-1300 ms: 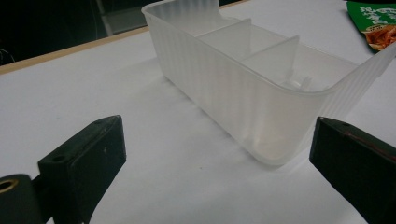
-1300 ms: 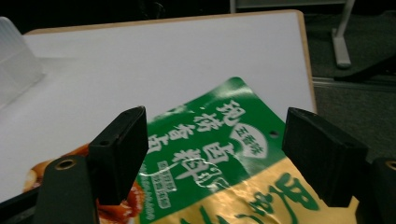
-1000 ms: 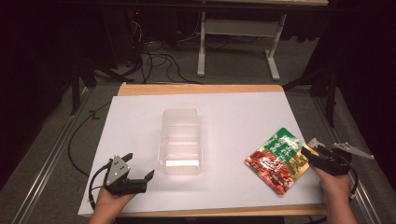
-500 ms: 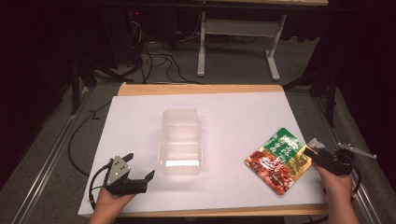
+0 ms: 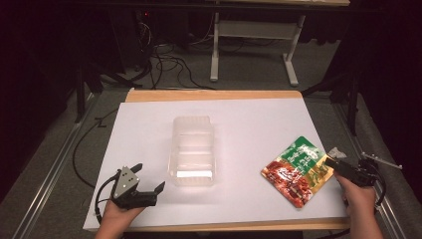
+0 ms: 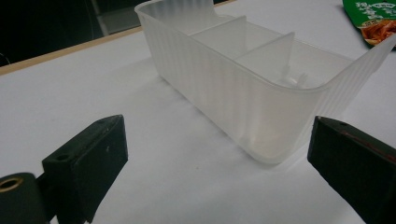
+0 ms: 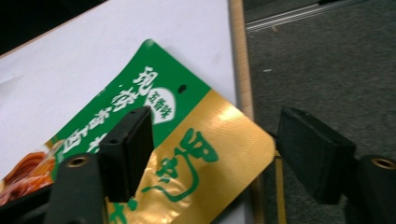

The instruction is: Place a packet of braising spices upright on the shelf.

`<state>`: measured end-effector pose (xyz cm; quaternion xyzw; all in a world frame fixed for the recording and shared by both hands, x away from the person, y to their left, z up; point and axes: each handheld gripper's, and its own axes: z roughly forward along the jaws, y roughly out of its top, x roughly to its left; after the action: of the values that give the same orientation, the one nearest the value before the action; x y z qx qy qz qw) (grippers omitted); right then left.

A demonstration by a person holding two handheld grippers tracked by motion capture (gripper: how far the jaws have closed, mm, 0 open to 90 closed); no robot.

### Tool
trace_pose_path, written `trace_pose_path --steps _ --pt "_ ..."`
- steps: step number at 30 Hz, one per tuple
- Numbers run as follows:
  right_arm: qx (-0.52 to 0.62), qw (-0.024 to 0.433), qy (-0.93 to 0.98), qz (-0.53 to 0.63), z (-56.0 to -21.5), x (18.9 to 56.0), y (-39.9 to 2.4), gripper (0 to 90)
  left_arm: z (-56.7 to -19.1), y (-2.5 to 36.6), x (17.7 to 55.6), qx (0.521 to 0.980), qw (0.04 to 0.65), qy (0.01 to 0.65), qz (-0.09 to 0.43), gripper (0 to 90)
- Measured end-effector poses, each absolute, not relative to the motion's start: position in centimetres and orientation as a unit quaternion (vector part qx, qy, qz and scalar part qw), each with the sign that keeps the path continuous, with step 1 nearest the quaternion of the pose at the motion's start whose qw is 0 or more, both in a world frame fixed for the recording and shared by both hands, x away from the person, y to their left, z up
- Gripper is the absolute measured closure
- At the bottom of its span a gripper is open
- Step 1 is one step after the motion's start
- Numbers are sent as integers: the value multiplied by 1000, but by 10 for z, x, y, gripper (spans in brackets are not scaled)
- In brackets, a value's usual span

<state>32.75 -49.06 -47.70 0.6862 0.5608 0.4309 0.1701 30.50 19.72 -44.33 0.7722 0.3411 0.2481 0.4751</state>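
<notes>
So the snack pouch [image 5: 299,171], green and gold with red food printed on it, is lying flat at about 4 o'clock on the table [image 5: 249,119], right up against the edge; in the right gripper view its gold corner [image 7: 224,154] actually pokes out past the wooden lip. The right tongs [image 5: 332,164] are straddling that corner, one jaw over the printed face and the other hanging out past the table edge. They've just been closing in a bit, but the jaws are still well apart and nothing's pinched yet, so I'd say the grab is only lining up. The clear divided container [image 5: 193,149] sits around the middle of the table, empty as far as I can see, its compartments bare in the left gripper view. The left tongs [image 5: 149,186] are parked down at 7 o'clock, near the container's closest corner, spread wide with nothing in them. My read: basically nothing's done so far. Still to do is clamping the pouch, lifting it and, I'm guessing, getting it over to the container.
</notes>
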Motion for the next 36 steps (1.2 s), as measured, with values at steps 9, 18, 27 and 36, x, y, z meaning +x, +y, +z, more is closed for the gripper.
trace_pose_path --steps 9,18,27,36 --pt "666 179 574 441 -474 325 -485 331 -443 197 305 772 475 341 249 55" --pt "634 168 582 481 -466 325 -471 379 -443 197 305 772 475 341 249 55" --pt "638 155 585 477 -470 328 -468 375 -443 197 305 773 474 340 248 56" --pt "649 131 581 473 -475 331 -469 371 -444 196 305 775 472 339 248 56"
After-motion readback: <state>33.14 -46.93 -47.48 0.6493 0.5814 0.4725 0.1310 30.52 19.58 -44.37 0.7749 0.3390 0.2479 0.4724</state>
